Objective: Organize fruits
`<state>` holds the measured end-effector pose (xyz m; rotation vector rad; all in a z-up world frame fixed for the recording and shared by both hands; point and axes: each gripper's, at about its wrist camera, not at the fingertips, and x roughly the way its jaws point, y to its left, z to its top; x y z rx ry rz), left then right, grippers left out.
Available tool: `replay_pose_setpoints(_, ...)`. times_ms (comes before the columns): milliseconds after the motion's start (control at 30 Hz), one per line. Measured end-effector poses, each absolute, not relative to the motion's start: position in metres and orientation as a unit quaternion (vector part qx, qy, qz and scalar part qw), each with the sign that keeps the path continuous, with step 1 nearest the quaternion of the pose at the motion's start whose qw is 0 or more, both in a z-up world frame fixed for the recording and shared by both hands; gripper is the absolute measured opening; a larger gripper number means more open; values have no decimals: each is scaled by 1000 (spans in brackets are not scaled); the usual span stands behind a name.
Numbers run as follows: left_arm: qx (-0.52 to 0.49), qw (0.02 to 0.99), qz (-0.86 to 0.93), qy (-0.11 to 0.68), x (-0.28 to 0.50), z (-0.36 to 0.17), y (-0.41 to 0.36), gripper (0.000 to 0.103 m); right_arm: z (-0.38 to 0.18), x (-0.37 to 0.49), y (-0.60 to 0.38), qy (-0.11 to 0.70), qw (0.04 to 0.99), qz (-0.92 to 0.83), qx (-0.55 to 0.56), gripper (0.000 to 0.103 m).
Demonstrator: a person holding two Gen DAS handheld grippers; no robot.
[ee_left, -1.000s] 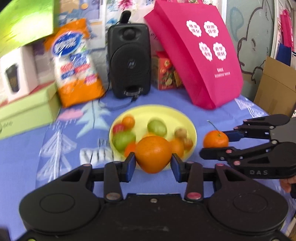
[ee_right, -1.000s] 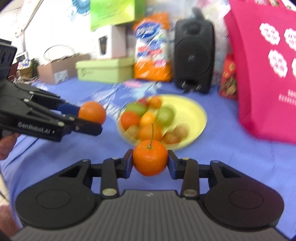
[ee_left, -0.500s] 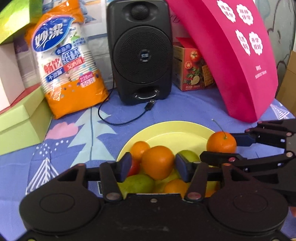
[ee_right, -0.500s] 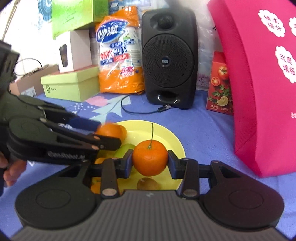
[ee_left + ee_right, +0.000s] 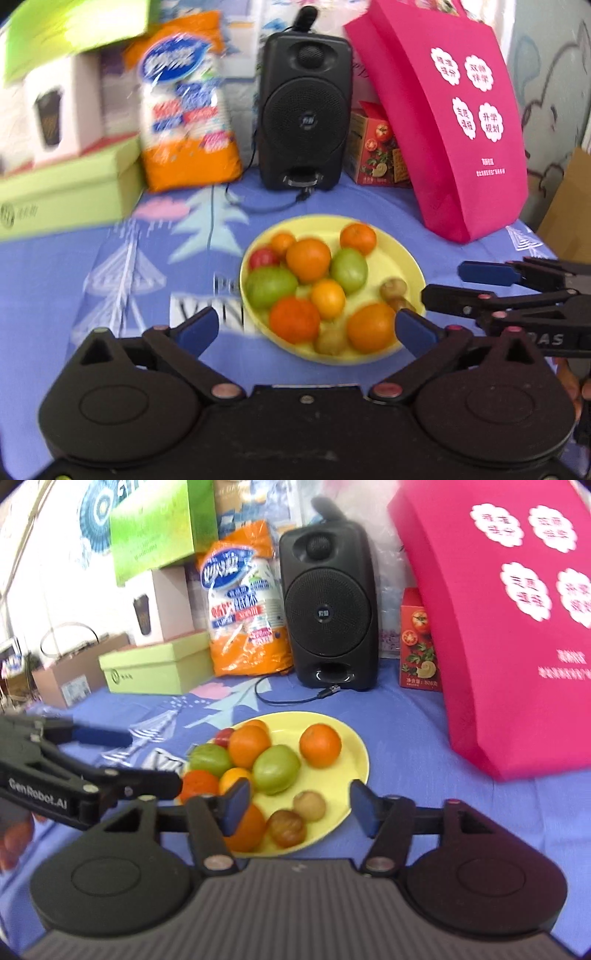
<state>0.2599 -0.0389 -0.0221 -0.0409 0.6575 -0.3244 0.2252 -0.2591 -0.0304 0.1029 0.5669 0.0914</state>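
Both grippers, left (image 5: 306,325) and right (image 5: 299,801), hang empty just before the yellow plate (image 5: 400,251), their jaws having just been opening and now standing apart. All the fruits (image 5: 308,258) lie on that plate, which rests on a blue printed cloth (image 5: 92,266). Behind the plate stand a black speaker (image 5: 304,110), an orange bag (image 5: 188,110), green boxes (image 5: 66,192) and a pink bag (image 5: 461,110).
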Motion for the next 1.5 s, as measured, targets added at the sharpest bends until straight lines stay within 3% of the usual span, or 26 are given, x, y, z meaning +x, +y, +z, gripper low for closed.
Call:
replay_pose_setpoints(133, -35, 929, -118, 348, 234, -25, -30, 103, -24, 196, -255, 287, 954, 23, 82, 99)
replay_pose_setpoints(200, -32, 931, -102, 348, 220, -24, -26, 103, -19, 182, -251, 296, 951, 9, 90, 103)
replay_pose_setpoints(633, 18, 953, -46, 300, 125, 22, -35, 103, 19, 103, -192, 287, 955, -73, -10, 103)
replay_pose_setpoints(1500, -14, 962, -10, 272, 16, 23, -37, 103, 9, 17, -168, 276, 959, -61, -8, 103)
